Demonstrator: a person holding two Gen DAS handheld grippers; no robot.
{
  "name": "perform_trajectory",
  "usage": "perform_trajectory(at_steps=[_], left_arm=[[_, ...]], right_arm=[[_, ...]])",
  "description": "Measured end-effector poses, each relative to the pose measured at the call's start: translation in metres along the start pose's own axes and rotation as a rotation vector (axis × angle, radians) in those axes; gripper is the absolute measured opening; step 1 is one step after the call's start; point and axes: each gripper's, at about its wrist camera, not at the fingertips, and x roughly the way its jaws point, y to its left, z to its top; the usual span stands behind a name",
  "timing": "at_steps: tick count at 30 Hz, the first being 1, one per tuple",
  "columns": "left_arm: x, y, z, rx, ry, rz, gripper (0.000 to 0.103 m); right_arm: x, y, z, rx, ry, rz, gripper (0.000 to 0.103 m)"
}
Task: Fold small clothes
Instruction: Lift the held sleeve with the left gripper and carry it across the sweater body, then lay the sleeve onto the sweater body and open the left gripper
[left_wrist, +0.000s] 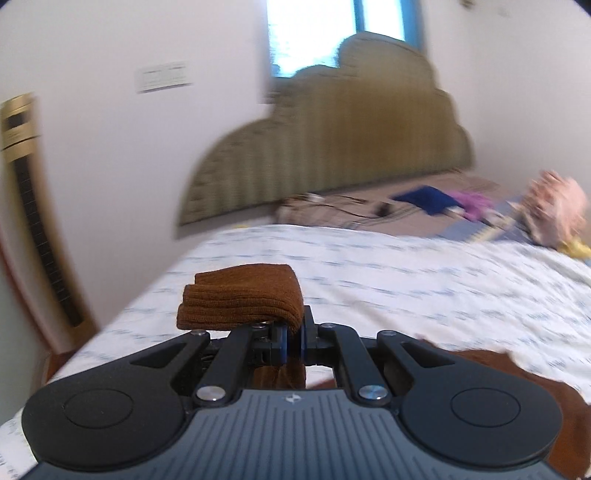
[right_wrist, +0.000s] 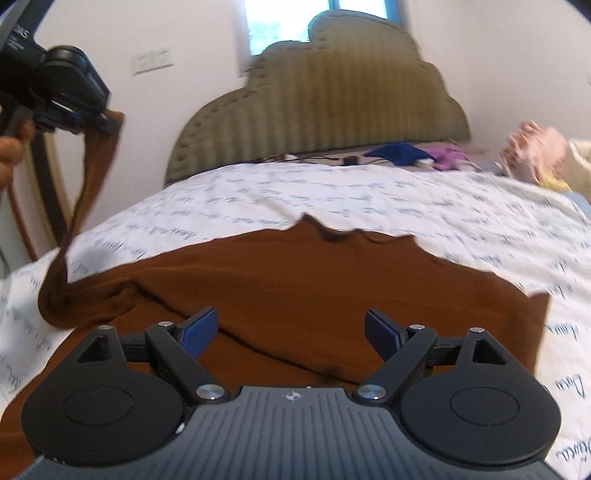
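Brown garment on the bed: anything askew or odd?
Yes. The brown garment lies flat except one sleeve, pulled up taut off the sheet by the shut left hand-held gripper; its far edge looks rumpled.

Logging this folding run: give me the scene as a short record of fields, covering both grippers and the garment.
surface: bed with white printed sheet
garment: brown garment, body spread flat on the sheet
left gripper: shut on the sleeve cuff, which is lifted off the bed
right gripper: open, over the garment body, nothing gripped
background: padded headboard, other clothes by it
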Motion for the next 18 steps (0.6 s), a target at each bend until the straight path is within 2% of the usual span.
perform_trajectory(at_steps=[5, 12, 16, 18], left_arm=[[0.012, -0.068, -0.021, 0.100, 0.047, -0.098, 0.006], [0.026, -0.123, -0.054, 0.176, 0.127, -0.208, 0.006], [0.042, -0.142, -0.074, 0.177, 0.240, -0.350, 0.008], [0.054, -0.148, -0.085, 0.184, 0.315, -0.395, 0.011]], right_arm=[[-0.013, -0.041, -0.002, 0.098, -0.031, -0.065, 0.088], [-0.021, -0.084, -0.008, 0.189, -0.052, -0.134, 0.089], [-0.023, -0.099, -0.013, 0.223, -0.056, -0.162, 0.089], [-0.025, -0.104, -0.014, 0.234, -0.062, -0.176, 0.089]])
